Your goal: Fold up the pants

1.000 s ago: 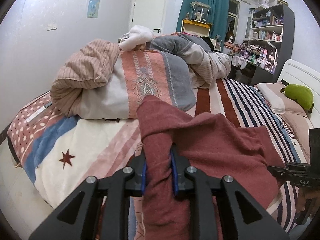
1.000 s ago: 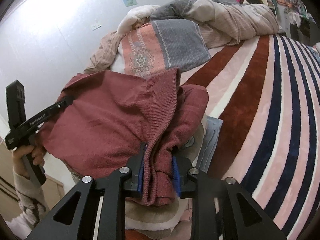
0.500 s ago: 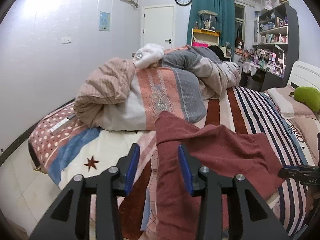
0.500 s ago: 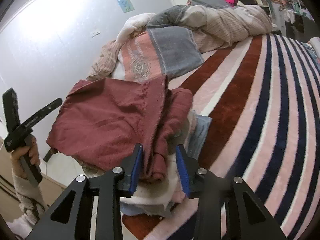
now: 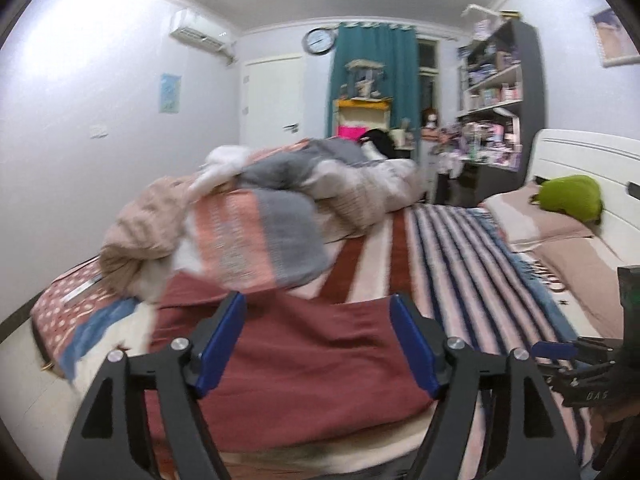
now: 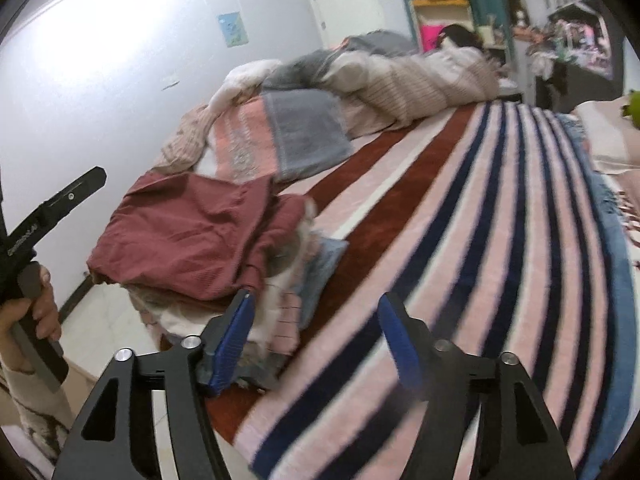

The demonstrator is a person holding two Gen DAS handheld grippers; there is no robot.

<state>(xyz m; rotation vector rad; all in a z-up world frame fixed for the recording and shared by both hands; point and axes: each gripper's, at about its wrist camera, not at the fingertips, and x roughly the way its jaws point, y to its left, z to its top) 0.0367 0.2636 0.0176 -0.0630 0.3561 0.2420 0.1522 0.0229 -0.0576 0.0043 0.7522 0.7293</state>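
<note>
The red pants [image 5: 304, 364] are laid folded on top of a small pile of other folded clothes [image 6: 280, 312], near the edge of the bed [image 6: 460, 216], on the striped blanket [image 5: 452, 256]. In the right wrist view the pants are seen as a fairly flat packet, though one side is bunched and not quite even.

The left gripper [image 5: 318, 344] is held above the pants with its jaws spread wide, and nothing is held between them. The right gripper [image 6: 316, 342] is also wide open and empty; it is placed beside the pile, over the blanket, with one of its blue pads just at the corner of the pile. Whether this pad touches the cloth cannot be told, because the picture is blurred.

It is judged that the folding itself is nearly finished and that the placing step is in hand. For the next move, the bunched side of the pants probably needs to be pressed flat or pulled straight, so that the packet is squared on the pile. Care is called for, so that the clothes below are not pushed off the bed edge.
</note>
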